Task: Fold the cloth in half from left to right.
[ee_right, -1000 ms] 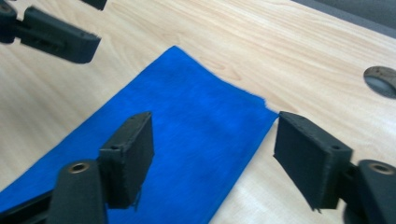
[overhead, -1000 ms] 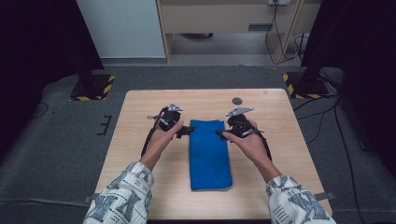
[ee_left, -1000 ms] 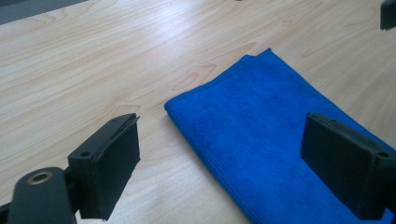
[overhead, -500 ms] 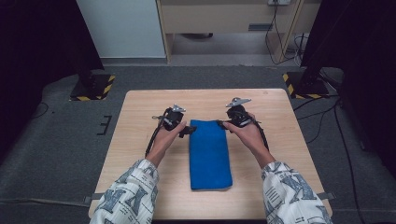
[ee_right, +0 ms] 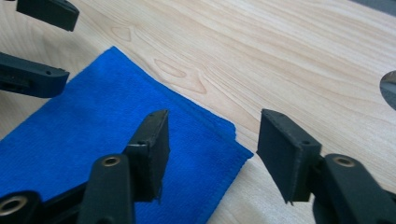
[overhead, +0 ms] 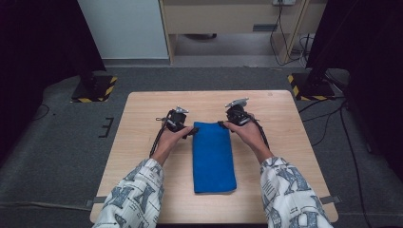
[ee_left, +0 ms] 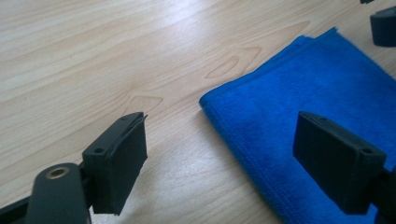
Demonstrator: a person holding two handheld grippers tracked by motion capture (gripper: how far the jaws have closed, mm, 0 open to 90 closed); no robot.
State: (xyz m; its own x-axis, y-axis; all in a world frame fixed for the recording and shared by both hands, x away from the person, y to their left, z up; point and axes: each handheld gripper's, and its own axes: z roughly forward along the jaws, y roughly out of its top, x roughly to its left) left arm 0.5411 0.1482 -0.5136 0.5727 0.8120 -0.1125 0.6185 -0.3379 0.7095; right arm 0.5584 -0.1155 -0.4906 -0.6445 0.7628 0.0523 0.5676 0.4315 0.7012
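Between the two spread, just-closing hand-held grippers, left (overhead: 194,130) and right (overhead: 222,123), lies the folded blue cloth's (overhead: 213,156) far edge, ungripped.

Bare desk (overhead: 142,161) lies open on both sides of the folded blue cloth (overhead: 213,156), with nothing standing in the way.

Fuzzy blue cloth (overhead: 213,156), matt wooden table (overhead: 142,142)

— What are we working on?
— We have a light wooden table (overhead: 142,190) with a visible grain, standing on grey carpet.
— And what do we see lying on it?
— A folded blue towel (overhead: 213,156), flat near the middle, its long side running away from us
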